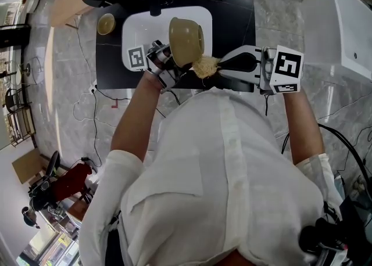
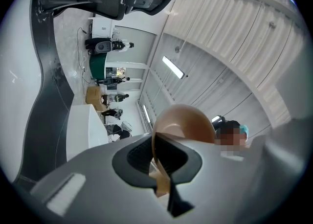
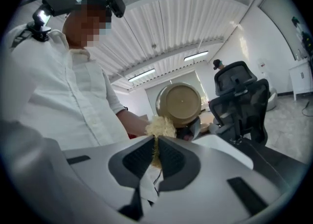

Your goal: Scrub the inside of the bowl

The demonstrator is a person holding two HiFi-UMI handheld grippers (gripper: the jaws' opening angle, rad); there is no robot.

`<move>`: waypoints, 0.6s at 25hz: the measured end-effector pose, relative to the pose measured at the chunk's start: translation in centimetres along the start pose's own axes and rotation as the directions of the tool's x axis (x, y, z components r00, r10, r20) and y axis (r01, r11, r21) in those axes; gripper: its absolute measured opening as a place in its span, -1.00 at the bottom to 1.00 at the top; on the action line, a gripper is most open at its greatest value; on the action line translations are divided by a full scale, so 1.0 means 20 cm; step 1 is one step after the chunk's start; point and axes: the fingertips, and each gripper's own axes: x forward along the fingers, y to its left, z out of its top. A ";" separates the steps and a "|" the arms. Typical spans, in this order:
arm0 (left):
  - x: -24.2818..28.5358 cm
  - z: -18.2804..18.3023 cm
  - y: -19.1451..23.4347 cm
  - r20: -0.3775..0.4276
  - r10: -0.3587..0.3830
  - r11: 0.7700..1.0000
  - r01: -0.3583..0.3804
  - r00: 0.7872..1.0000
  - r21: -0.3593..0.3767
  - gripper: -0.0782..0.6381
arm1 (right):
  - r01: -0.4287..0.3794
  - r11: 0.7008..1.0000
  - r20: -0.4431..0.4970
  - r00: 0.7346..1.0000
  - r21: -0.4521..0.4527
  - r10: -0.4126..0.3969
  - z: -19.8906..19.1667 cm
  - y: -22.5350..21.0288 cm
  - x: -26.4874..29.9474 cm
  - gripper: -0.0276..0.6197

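**Nearest the person.** Both forearms reach out from a white shirt (image 1: 221, 160), level with each other over the worktop's near edge.

**Right gripper** (image 1: 220, 68): jaws clenched on a pale, fibrous scrubber (image 1: 204, 67). The right gripper view shows the pads pinching its lower part, with the tuft (image 3: 159, 127) standing proud of the tips. The grip looks sound.

**Left gripper** (image 1: 168, 64): jaws clamped on the rim of the tan bowl (image 1: 185, 41). The left gripper view shows the wall of the bowl (image 2: 188, 120) running down between the pads.

**Bowl position.** It is held in the air, tipped on its side, above the white tray (image 1: 131, 27) that lies on the black worktop (image 1: 232, 9). Its mouth appears to face the right gripper, and that gripper's view shows a round face of the bowl (image 3: 182, 101) just past the tuft. The scrubber sits just beside the lower rim. Contact cannot be confirmed, and it does not look to be inside yet.

**Assessment of the step in hand.**
- Bring the tuft through the mouth, then sweep the inner wall and base.
- Only one point of the rim is held, so hard pressure may lever the bowl in the jaws. Keep the pressure moderate and push toward the clamped side.
- Keep the right jaw tips off the bowl so that only the fibre rubs.
- Work over the tray, so a slip would land there.

**Beyond.** A second small bowl (image 1: 106, 24) stands on the worktop left of the tray, well apart.
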 end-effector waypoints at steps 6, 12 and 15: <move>0.05 -0.14 0.03 -0.115 0.022 0.999 -0.019 0.993 0.029 -0.75 | 0.140 0.990 -0.046 0.989 -0.001 -0.139 -0.07 -0.14 -0.07 -0.84; 0.03 -0.21 0.08 -0.228 0.123 0.989 -0.101 0.966 0.106 -0.75 | 0.290 0.957 -0.076 0.954 -0.021 -0.290 -0.03 -0.29 -0.15 -0.84; 0.01 -0.22 0.09 -0.269 0.164 0.982 -0.131 0.949 0.139 -0.75 | 0.346 0.938 -0.052 0.937 -0.021 -0.347 0.02 -0.33 -0.18 -0.84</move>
